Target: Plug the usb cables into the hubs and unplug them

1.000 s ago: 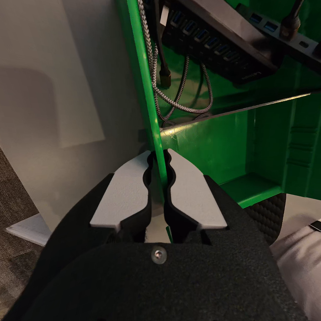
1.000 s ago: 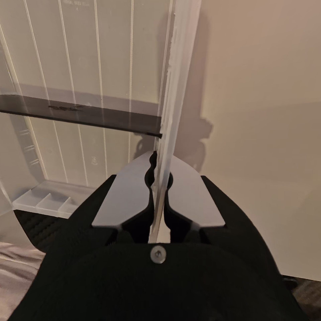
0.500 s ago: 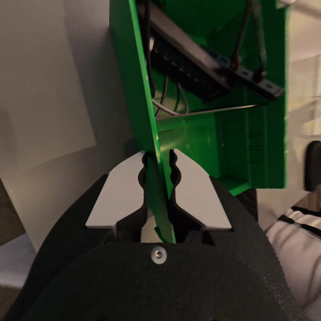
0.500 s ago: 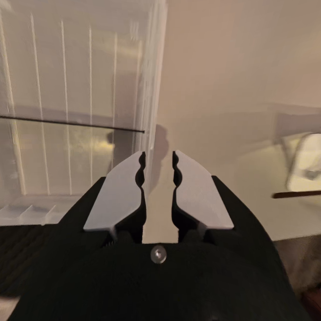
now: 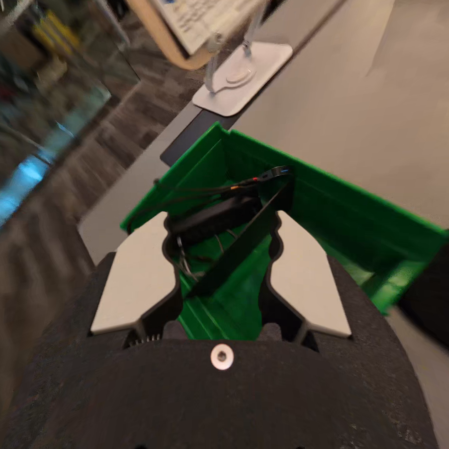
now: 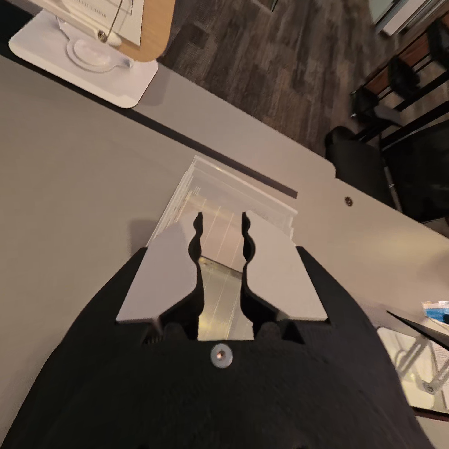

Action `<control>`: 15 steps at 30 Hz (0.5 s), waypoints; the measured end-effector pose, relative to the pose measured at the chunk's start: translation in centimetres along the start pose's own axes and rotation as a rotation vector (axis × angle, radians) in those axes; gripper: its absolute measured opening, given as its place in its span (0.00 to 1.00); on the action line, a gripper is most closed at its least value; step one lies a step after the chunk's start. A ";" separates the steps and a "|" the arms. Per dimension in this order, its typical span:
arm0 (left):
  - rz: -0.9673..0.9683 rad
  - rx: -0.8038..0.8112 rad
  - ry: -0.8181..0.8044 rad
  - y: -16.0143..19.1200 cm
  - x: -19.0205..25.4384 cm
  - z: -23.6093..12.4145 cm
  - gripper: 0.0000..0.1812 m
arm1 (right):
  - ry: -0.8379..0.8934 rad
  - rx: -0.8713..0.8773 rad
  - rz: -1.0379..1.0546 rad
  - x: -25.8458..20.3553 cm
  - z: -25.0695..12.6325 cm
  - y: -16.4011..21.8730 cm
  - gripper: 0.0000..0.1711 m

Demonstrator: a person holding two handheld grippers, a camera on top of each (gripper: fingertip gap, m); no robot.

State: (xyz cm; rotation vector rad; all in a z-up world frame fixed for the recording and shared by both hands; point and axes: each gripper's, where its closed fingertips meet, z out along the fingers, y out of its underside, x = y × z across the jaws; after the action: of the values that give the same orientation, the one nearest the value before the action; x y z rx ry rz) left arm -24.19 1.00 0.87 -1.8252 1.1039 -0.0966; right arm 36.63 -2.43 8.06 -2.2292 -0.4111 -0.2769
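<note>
The left gripper (image 5: pixel 222 218) gapes wide above the green bin (image 5: pixel 340 209) near the bench's far edge; a black hub (image 5: pixel 213 216) and cables (image 5: pixel 194 192) lie inside, beyond its fingertips. The right gripper (image 6: pixel 221 215) hangs open, empty, over a clear bin (image 6: pixel 245 184).

Green bin (image 5: pixel 340 209), black hub (image 5: pixel 209 218), clear bin (image 6: pixel 233 194), grey table (image 6: pixel 73 150), white stand (image 6: pixel 80 70)

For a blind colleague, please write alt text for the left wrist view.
The open left claw hovers above a green bin on a grey table, holding nothing. Inside the bin lie a black USB hub and thin cables, beside a black divider. The picture is blurred.
</note>
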 end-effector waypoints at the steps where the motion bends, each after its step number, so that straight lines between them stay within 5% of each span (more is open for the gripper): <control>1: 0.123 -0.032 0.018 -0.4 0.8 1.7 0.40 | -0.022 -0.016 0.013 0.0 0.2 0.6 0.19; 5: 0.360 -0.224 0.229 0.4 4.2 6.9 0.31 | -0.068 -0.066 0.064 0.6 -0.1 3.1 0.18; 8: 0.476 -0.209 0.313 0.1 5.5 8.8 0.19 | -0.059 -0.073 0.090 1.6 -1.0 4.9 0.18; 15: 0.564 -0.258 0.423 0.4 6.4 10.4 0.11 | -0.094 -0.081 0.131 1.7 -1.6 7.9 0.16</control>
State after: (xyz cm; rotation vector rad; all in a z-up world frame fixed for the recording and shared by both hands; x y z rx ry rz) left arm -15.53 3.49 -7.41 -1.6821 1.9718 -0.0046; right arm 41.07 -8.07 4.10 -2.3431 -0.3071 -0.1210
